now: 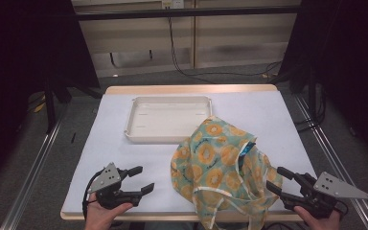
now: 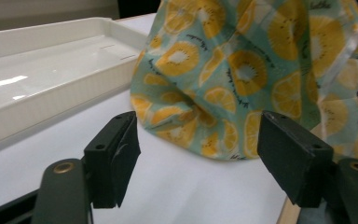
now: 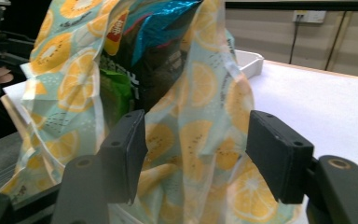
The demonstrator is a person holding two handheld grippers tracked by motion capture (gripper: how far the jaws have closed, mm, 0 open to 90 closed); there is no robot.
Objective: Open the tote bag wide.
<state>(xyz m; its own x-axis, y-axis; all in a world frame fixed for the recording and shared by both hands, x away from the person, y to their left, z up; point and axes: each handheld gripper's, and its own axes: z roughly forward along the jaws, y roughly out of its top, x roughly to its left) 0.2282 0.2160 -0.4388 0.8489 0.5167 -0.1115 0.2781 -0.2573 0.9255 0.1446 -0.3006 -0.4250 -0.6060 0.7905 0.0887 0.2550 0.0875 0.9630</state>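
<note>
You've hardly begun: bag (image 1: 220, 165) sits full on the desk (image 1: 120, 153), tray (image 1: 168, 118) empty; your left gripper (image 1: 142, 180) and right gripper (image 1: 277, 180) both gape, holding nothing

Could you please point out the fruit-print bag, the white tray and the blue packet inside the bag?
fruit-print bag (image 1: 211, 160), high view, its front side.
white tray (image 1: 139, 136), high view, its near-left rim.
blue packet (image 3: 165, 21), right gripper view, its crinkled top.

Bare table (image 1: 124, 153) lies between left tool (image 1: 135, 179) and fruit-print bag (image 1: 215, 158), open path there. White tray (image 1: 168, 118) blocks the far middle, its near right corner touching the bag. Right tool (image 1: 274, 179) sits just at the bag's right edge; open table beyond the bag on the right.
</note>
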